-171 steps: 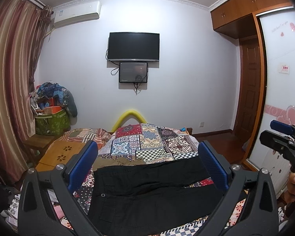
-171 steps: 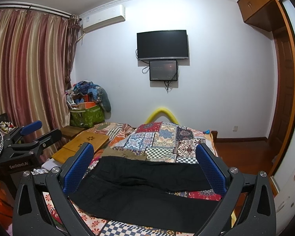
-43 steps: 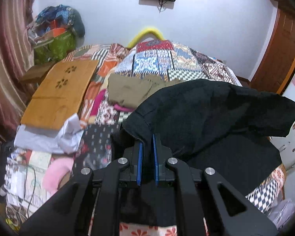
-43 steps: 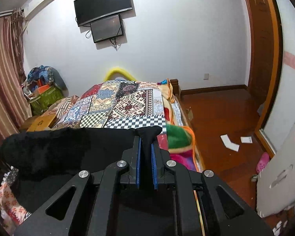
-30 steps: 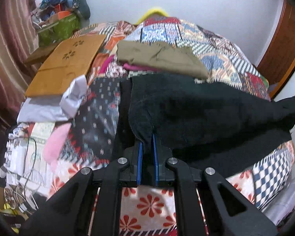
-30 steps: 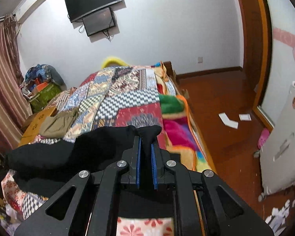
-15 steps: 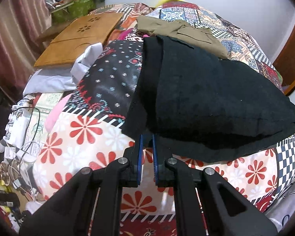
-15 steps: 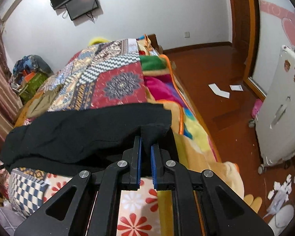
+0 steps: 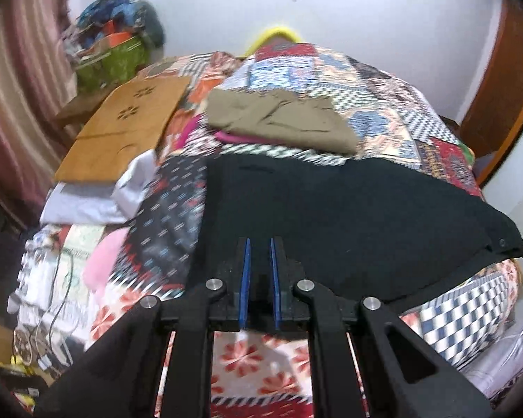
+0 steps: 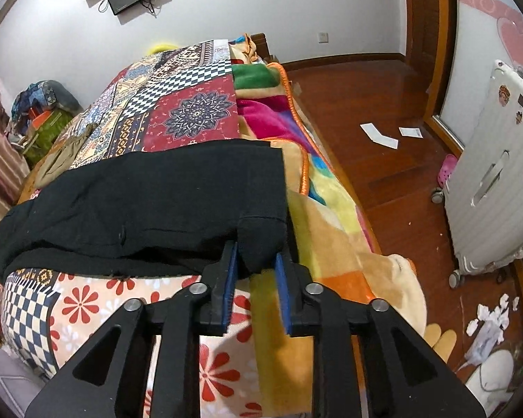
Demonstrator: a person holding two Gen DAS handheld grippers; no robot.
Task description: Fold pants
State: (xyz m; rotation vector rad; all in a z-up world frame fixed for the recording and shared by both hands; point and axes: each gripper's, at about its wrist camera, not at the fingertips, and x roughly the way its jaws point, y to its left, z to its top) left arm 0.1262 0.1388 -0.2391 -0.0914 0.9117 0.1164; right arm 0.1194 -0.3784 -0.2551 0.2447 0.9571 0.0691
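Observation:
The black pants (image 9: 348,216) lie folded lengthwise across the near end of the patchwork bed (image 9: 366,97), one leg laid on the other. My left gripper (image 9: 258,242) is at their near left edge, with its blue pads (image 9: 244,278) close together and dark cloth between them; this view is blurred. In the right wrist view the pants (image 10: 157,188) end in a hem corner. My right gripper (image 10: 256,249) is at that corner and its jaws are opening. The corner sits loose between the parted pads (image 10: 229,278), with yellow blanket showing below it.
A folded khaki garment (image 9: 279,122) lies behind the pants. A wooden board (image 9: 129,122) and white cloth (image 9: 87,202) sit at the bed's left side. On the right are a bright fleece blanket (image 10: 327,216), wooden floor with paper scraps (image 10: 378,136) and a white suitcase (image 10: 495,181).
Both grippers brought the lifted half of the pants down onto the bed, so the fold now lies flat. The right gripper's pads have parted. The left wrist view has pulled back slightly.

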